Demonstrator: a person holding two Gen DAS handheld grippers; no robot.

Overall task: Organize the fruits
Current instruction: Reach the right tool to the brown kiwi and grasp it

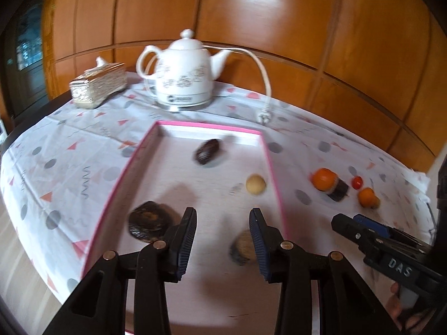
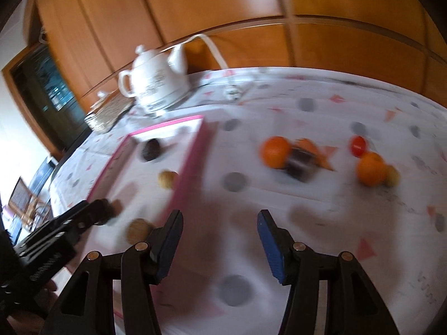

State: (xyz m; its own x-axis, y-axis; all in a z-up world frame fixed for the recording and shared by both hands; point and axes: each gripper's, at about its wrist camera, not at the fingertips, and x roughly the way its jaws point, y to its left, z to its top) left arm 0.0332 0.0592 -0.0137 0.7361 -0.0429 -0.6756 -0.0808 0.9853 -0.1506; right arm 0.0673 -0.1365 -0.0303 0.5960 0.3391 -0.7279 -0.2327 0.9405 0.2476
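Note:
A pink-rimmed white tray [image 1: 269,156] [image 2: 183,184] holds a dark oval fruit [image 1: 207,151] [image 2: 151,149], a small tan ball [image 1: 255,184] [image 2: 167,179], a dark wrinkled fruit [image 1: 148,220] and a brownish round fruit [image 1: 242,248] [image 2: 136,230]. My left gripper [image 1: 223,217] [image 2: 97,213] is open and empty over the tray's near part. On the cloth right of the tray lie an orange [image 1: 323,179] [image 2: 275,150] against a dark fruit [image 1: 338,190] [image 2: 300,164], a red tomato [image 1: 357,182] [image 2: 358,145], and a second orange [image 1: 367,197] [image 2: 371,169] with a small tan fruit [image 2: 393,177] beside it. My right gripper [image 2: 220,220] [image 1: 342,222] is open and empty above the cloth.
A white teapot kettle [image 1: 185,74] [image 2: 156,85] with a cord and plug [image 1: 264,117] stands behind the tray. A gold tissue box [image 1: 97,86] [image 2: 107,111] sits at the back left. Wood panelling backs the table. The view is motion-blurred.

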